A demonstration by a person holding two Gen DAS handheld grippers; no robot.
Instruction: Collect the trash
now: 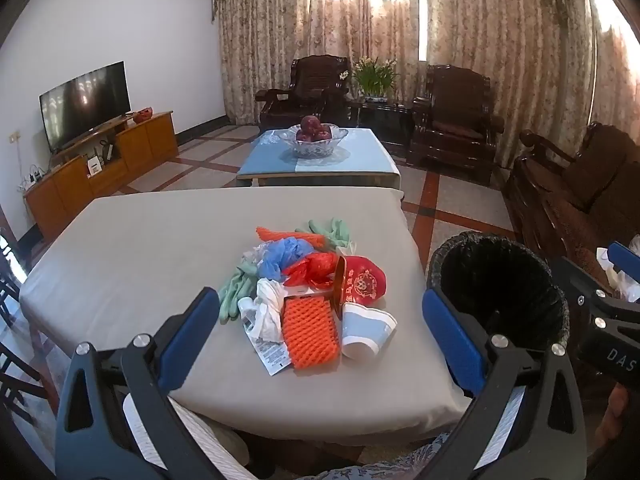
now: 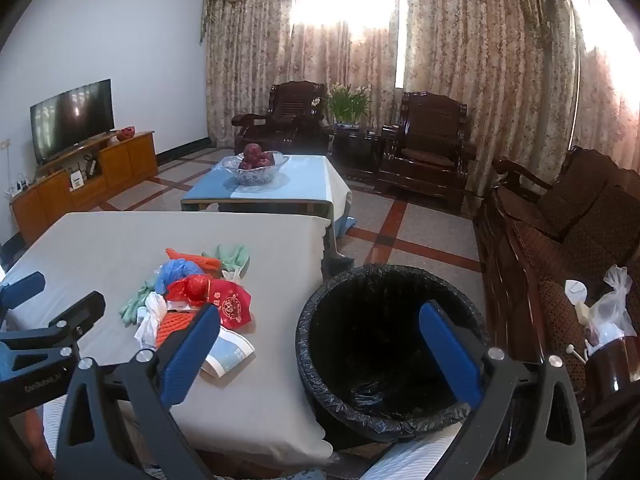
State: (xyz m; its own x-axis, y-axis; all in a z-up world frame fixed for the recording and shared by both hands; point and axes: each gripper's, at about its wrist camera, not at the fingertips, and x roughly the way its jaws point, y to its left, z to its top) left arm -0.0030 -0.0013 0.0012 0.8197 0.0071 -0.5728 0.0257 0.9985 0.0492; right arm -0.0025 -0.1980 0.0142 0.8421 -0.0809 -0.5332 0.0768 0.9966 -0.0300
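- My left claw (image 1: 320, 332) is spread wide, nothing between the pads; it hangs above the near edge of the table (image 1: 132, 248), tipped down at the trash pile (image 1: 304, 288). I judge this a ready pose: full spread so a bulky, soft piece will fit between the pads.
- My right claw (image 2: 320, 348) is equally wide and empty. It hangs over the bin (image 2: 384, 344), beside the table's right edge, so the drop point is already lined up.
- The pile lies in a heap on the right half of the table, close to the bin side; carries should be short.
- Nearest me in the pile: an orange foam net (image 1: 310, 334) lying flat and a blue-and-white paper cup (image 1: 366, 334) on its side, mouth toward me. Cup touches the net's right edge.
- Behind these: a red pouch (image 1: 362, 282) with gold print, a red plastic bag (image 1: 314, 270), white crumpled plastic (image 1: 268, 308) over a printed wrapper.
- Further back: a blue bag (image 1: 286, 254), green gloves (image 1: 236, 292), a second orange net at the rear.
- The bin is lined with a black bag; it looks empty, so I judge collection not yet begun.
- The pieces overlap; lifting one may drag a neighbour.
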